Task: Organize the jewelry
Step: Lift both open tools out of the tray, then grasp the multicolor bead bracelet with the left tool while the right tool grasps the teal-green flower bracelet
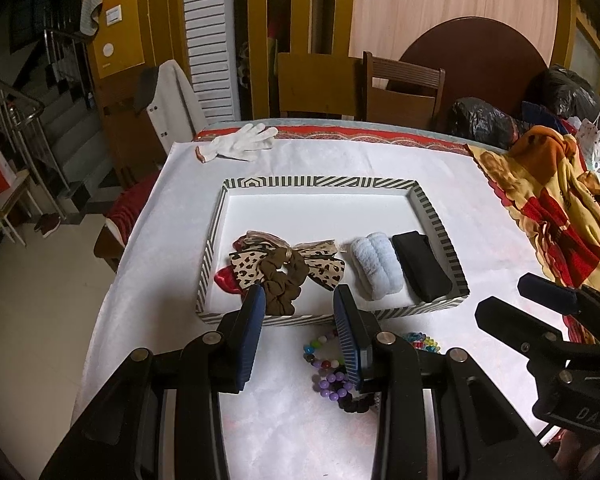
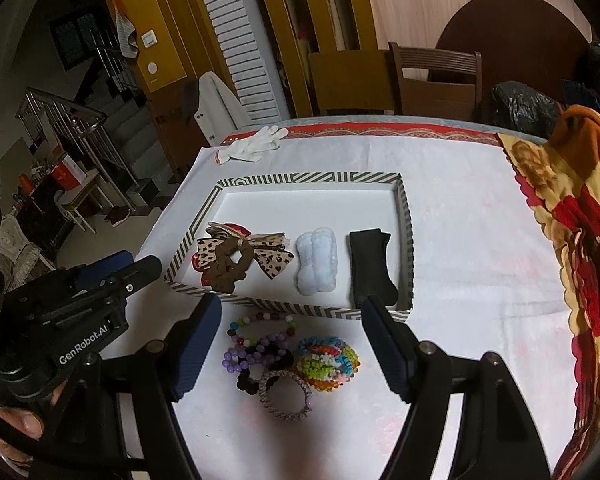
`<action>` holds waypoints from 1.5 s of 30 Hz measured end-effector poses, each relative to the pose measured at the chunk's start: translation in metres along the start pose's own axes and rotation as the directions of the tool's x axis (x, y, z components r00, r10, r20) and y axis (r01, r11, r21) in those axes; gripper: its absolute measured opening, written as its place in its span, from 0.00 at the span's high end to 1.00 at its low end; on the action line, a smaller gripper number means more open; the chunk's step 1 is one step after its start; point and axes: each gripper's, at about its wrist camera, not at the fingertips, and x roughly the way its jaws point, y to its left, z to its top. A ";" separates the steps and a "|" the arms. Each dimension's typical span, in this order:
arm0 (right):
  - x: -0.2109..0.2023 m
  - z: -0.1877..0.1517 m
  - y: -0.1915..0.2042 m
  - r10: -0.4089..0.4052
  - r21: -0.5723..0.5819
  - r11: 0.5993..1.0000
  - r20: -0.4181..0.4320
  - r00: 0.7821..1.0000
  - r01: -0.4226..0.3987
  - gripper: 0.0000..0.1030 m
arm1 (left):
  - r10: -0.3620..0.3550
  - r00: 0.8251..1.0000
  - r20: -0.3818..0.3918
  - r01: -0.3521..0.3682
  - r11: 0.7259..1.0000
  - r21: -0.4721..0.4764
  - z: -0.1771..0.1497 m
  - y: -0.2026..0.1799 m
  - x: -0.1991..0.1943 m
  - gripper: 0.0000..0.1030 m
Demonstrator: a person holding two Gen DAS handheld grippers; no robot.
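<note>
I see the white-clothed tabletop (image 2: 460, 208) carrying a striped-rim tray (image 2: 407, 240), set lengthwise across it, its near rim just beyond my grippers. A patterned blanket (image 2: 572, 216) is heaped along the table's right edge, and a white glove (image 1: 240, 144) lies near the far left corner.

Inside the tray, along its near rim: a leopard-print bow (image 2: 270, 258) with a brown scrunchie (image 2: 228, 264) on top and something red (image 1: 228, 280) beneath it at the left end; then a pale blue fluffy scrunchie (image 2: 318, 262); then a black folded band (image 2: 370, 268) by the right wall. The last two lie with their long axes running near to far.

On the cloth just outside the near rim sits a cluster of bead bracelets (image 2: 284, 356), touching and overlapping.

My left gripper (image 1: 300, 320) is spread moderately with nothing between the jaws. My right gripper (image 2: 292, 320) is spread wide, also holding nothing, with the bracelets framed between its fingers.
</note>
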 end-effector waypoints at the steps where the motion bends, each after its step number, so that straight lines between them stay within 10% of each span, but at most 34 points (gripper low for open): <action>1: 0.000 0.000 0.000 -0.001 0.000 1.000 0.000 1.000 0.001 0.26 | 0.001 1.000 0.000 -0.001 1.000 0.000 0.000 0.000 0.000 0.75; 19: 0.014 -0.006 -0.028 -0.006 0.027 1.000 -0.052 0.999 0.007 0.26 | -0.061 0.995 -0.081 0.054 0.995 -0.080 -0.005 0.041 0.016 0.75; 28: 0.047 -0.049 -0.067 -0.010 0.050 0.999 -0.163 0.987 0.019 0.27 | -0.168 0.962 -0.214 0.141 0.981 -0.135 -0.037 0.045 0.052 0.75; 34: 0.066 -0.061 -0.076 0.008 0.018 1.000 -0.197 0.980 -0.005 0.51 | -0.176 0.944 -0.280 0.142 0.980 -0.140 -0.047 0.035 0.077 0.75; 45: 0.103 -0.053 -0.076 0.068 -0.013 0.997 -0.264 0.962 -0.074 0.66 | -0.197 0.924 -0.329 0.155 0.977 -0.147 -0.042 0.022 0.114 0.75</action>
